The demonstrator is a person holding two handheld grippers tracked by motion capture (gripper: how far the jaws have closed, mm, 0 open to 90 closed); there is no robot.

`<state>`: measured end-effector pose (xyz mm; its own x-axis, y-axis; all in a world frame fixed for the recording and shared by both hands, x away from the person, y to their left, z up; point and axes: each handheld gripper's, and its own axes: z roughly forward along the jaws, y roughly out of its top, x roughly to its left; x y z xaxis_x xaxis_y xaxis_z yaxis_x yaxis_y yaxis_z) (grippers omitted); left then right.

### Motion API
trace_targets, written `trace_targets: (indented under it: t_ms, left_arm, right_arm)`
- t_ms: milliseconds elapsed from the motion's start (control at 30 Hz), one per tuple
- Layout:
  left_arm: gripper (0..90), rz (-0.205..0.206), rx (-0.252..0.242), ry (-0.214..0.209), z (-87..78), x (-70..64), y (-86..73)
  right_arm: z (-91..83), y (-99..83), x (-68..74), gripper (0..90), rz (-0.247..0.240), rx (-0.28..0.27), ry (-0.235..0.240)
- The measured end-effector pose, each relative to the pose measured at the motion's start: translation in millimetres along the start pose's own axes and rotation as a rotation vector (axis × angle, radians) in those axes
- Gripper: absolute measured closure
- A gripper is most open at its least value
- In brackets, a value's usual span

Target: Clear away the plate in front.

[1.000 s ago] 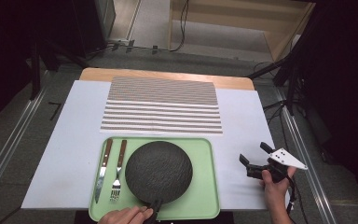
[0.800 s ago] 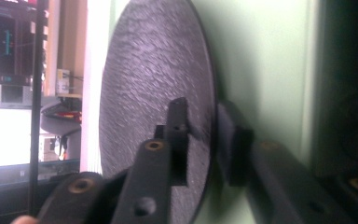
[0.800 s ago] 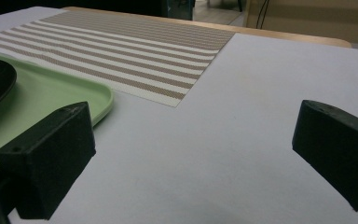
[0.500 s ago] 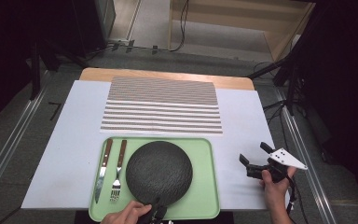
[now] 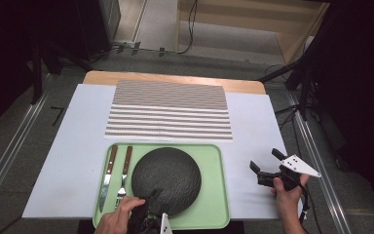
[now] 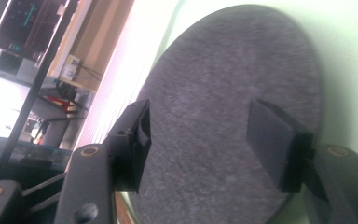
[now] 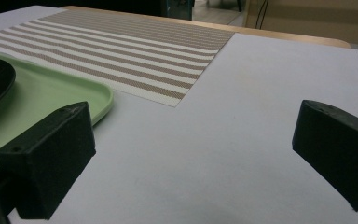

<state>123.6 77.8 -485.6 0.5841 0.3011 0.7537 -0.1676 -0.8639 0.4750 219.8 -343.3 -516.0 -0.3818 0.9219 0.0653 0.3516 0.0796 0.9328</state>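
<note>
A dark round textured plate lies on a light green tray, with a wooden-handled knife and fork side by side at the tray's left. My left gripper comes in at the plate's near rim. In the left gripper view it is open, its black jaws spread over the plate with nothing clamped. My right gripper hovers open to the right of the tray, above the white sheet, nothing between its jaws.
A brown-and-white striped placemat lies beyond the tray on the white sheet. The tray's corner and the placemat sit left of the right gripper. The wooden table edge runs along the back.
The left hand and its gripper have come forward from the bottom edge to the plate's near rim. The right gripper has stayed put.
</note>
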Motion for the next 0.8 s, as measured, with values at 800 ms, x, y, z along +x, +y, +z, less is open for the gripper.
trace_targets:
  t_ms: [800]
  left_arm:
    - [12.9, -0.314, -0.007, 0.077, 16.2, 67.6, -66.5]
  right_arm:
    - [-0.2, 0.0, -0.4, 0.0, -0.003, -0.003, 0.001]
